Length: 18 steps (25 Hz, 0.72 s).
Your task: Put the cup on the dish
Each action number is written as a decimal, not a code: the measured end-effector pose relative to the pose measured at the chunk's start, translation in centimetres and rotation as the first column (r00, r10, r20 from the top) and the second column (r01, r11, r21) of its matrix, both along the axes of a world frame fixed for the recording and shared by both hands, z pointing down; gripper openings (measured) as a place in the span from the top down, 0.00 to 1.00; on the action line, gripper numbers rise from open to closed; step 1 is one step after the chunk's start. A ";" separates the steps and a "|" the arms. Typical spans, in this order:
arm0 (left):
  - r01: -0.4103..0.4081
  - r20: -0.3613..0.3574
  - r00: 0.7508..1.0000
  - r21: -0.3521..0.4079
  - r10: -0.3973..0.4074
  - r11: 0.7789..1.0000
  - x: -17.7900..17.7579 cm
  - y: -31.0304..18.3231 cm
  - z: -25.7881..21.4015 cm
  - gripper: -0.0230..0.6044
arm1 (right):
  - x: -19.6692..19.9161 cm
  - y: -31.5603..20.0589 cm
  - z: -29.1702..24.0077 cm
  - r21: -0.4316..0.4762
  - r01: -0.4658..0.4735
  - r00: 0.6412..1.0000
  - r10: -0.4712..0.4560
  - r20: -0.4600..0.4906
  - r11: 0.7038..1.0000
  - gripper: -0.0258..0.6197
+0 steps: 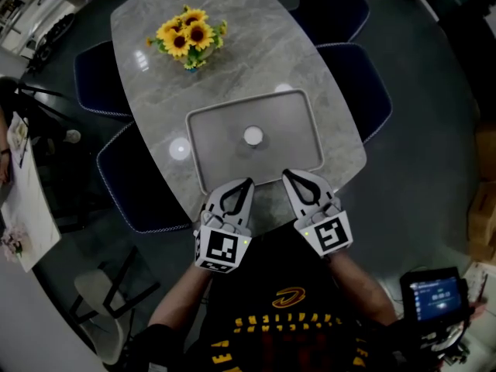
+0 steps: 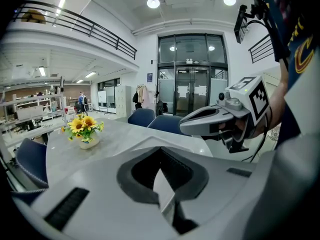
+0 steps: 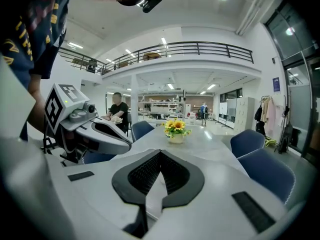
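We hold the left gripper [image 1: 248,183] and right gripper [image 1: 286,174] at the table's [image 1: 232,53] near edge, each with jaws pressed together on nothing, while a small white round thing, possibly the cup [image 1: 253,136], sits in the middle of the flat grey dish [image 1: 217,142], so nothing seems left to carry.

No words or numbers legible. Shirt [image 1: 287,318], near: yellow emblem, row of yellow letters, too blurred to read. Handheld screen [image 1: 435,294], near right: blue display, perhaps text lines, unreadable.
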<state>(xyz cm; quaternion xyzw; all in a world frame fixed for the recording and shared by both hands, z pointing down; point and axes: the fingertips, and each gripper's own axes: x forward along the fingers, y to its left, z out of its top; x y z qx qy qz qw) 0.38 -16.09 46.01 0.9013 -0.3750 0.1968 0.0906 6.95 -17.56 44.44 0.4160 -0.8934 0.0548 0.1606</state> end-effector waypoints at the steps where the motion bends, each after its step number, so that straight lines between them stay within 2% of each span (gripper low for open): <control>1: 0.002 0.000 1.000 0.001 -0.002 1.000 -0.1 0.0 -0.1 0.96 | -0.1 0.0 -0.1 0.000 0.000 1.000 0.000 0.005 1.000 0.95; 14: -0.004 0.004 1.000 -0.014 0.004 1.000 -0.5 -0.8 0.3 0.96 | 0.2 -0.4 0.0 -0.017 -0.028 1.000 0.028 -0.010 0.999 0.95; 18: 0.020 0.024 1.000 -0.017 -0.019 1.000 -1.5 -1.4 0.5 0.96 | -0.4 -0.8 0.1 -0.028 -0.011 1.000 0.011 -0.011 1.000 0.95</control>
